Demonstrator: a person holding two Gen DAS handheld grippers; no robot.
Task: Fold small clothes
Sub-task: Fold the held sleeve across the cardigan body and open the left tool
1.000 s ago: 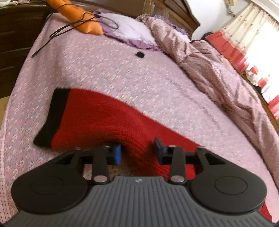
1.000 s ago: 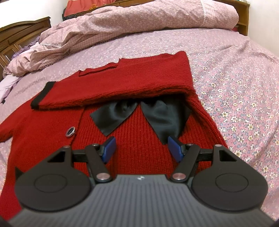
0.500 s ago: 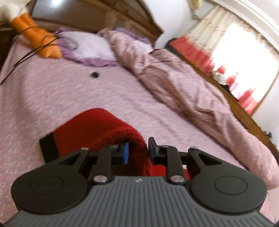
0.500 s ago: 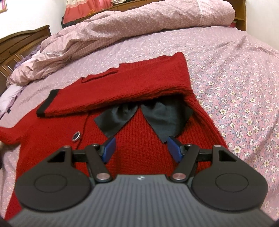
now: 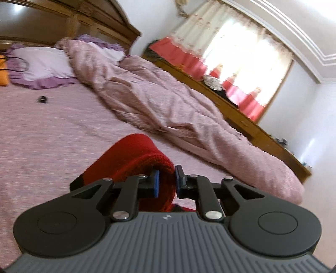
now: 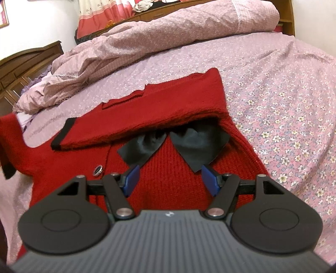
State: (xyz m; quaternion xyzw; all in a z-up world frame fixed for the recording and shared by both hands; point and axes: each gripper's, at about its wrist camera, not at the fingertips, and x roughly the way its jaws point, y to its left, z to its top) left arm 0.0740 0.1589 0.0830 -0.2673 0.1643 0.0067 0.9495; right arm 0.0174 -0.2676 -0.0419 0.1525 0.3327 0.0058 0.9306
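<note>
A red knit sweater (image 6: 69, 166) with a black bow (image 6: 189, 142) lies flat on the flowered bedsheet (image 6: 283, 94). One sleeve (image 6: 147, 113) is folded across its chest. My left gripper (image 5: 167, 180) is closing its jaws on the other sleeve (image 5: 130, 155), with the knit pinched between the blue pads and raised off the bed. Its black cuff (image 5: 76, 181) hangs down on the left. The right wrist view catches that raised sleeve (image 6: 8, 136) at the left edge. My right gripper (image 6: 170, 178) hovers open over the sweater's body just below the bow, holding nothing.
A rumpled pink duvet (image 5: 168, 105) runs along the far side of the bed. A pillow (image 5: 42, 63) lies by the wooden headboard (image 5: 105, 19). A small black object (image 5: 43, 99) sits on the sheet. A low wooden cabinet (image 5: 241, 109) stands under the curtained window.
My left gripper has closed on the red sleeve and lifted it, tilting up so the view shows more of the room. The right gripper has stayed put and open.
</note>
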